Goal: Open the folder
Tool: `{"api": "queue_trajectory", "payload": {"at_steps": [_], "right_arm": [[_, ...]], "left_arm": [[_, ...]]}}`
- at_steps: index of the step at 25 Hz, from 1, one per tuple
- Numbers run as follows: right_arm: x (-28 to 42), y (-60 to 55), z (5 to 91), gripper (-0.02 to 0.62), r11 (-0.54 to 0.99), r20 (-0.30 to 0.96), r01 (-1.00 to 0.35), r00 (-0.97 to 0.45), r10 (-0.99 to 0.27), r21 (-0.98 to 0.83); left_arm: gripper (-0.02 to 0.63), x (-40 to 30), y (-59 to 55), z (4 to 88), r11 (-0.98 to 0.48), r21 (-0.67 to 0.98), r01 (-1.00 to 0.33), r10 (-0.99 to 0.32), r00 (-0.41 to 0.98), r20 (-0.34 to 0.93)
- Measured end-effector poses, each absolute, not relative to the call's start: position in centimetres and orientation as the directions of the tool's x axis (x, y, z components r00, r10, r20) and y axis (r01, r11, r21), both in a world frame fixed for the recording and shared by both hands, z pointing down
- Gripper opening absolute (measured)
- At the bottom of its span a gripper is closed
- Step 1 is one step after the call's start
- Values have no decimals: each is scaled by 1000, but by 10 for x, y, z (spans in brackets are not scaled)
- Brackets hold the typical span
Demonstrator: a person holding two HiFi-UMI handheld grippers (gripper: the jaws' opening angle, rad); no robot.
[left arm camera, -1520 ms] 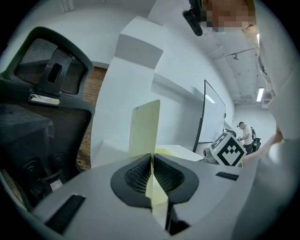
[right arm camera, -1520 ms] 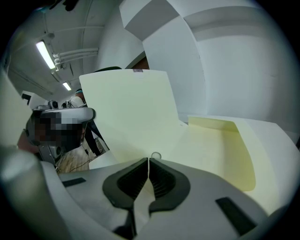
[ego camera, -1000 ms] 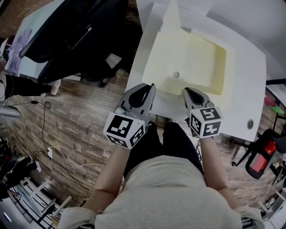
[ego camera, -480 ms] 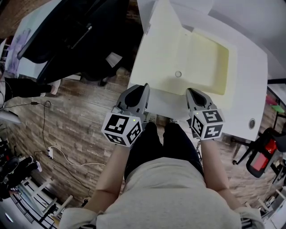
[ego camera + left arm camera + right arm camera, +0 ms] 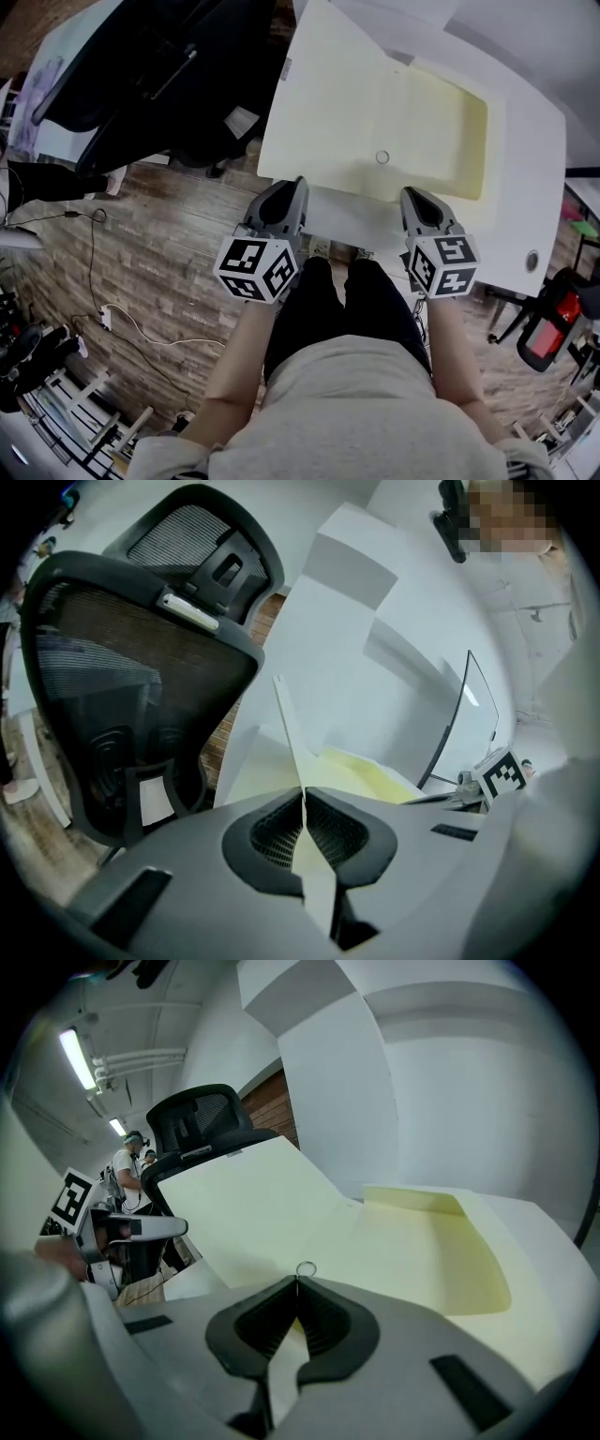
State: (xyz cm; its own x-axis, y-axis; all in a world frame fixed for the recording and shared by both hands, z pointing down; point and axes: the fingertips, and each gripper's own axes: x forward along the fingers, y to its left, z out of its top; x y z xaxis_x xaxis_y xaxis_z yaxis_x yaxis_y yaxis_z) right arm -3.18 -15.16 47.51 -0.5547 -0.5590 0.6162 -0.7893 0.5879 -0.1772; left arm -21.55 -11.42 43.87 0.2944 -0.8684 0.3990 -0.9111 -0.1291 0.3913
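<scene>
folder [image 5: 356,112] of smooth pale-yellow card lies spread open.

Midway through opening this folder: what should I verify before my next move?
1. Left gripper grip on the cover: ok, jaws shut on its edge.
2. Right gripper holding the pocket half: ok, jaws shut on its near edge.
3. Folder's inside exposed: ok.
4. Cover flat on the table: not ok, it is tilted up.
5. Office chair clear of the cover's swing: cannot tell.
</scene>
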Motion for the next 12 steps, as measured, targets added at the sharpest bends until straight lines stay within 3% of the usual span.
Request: {"api": "queue_trajectory", "payload": {"at_steps": [12], "right_arm": [[-29, -153, 476, 21, 581, 619, -798, -539, -571, -158]], "left_arm": [[29, -231, -112, 467, -67, 404, -912, -843, 268, 466]]}}
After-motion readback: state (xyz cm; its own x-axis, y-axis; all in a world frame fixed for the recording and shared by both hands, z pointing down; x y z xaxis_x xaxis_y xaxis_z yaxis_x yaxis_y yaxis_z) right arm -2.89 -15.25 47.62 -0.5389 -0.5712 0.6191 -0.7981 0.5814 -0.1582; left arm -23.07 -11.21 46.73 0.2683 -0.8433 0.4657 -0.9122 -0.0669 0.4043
